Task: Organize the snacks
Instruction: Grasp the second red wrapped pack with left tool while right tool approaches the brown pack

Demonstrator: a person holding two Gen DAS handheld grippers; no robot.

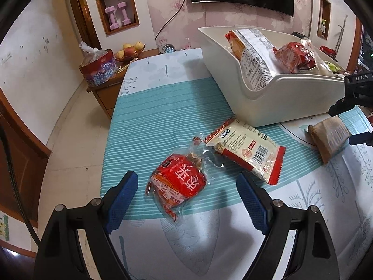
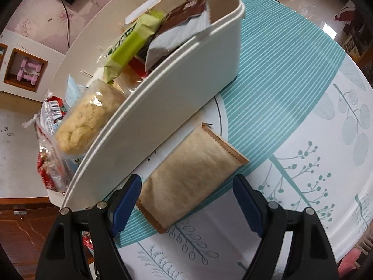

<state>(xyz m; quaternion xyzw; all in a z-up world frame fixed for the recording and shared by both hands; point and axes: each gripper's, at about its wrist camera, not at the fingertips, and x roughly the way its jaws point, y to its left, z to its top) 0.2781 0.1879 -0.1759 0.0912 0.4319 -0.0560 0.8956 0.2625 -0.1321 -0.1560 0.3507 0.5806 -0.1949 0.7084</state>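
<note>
Left wrist view: left gripper (image 1: 186,196) with jaws spread wide, empty, red snack bag (image 1: 179,184) lying on the surface (image 1: 151,128) right between the blue pads, long axis angled up toward the right, clear wrapper tail trailing that way. Just beyond and to the right, white Lipo packet (image 1: 247,151), near the red bag's tail but not under the jaws. Further right, white bin (image 1: 279,100) already carrying several packets, then brown packet (image 1: 328,140) near the bin's corner

Right wrist view: right gripper (image 2: 186,203) with jaws likewise wide and empty, brown packet (image 2: 191,177) partly between them, long axis running away up-right, left pad close against the bin (image 2: 163,107) wall, likely the tightest spot for closing
</note>
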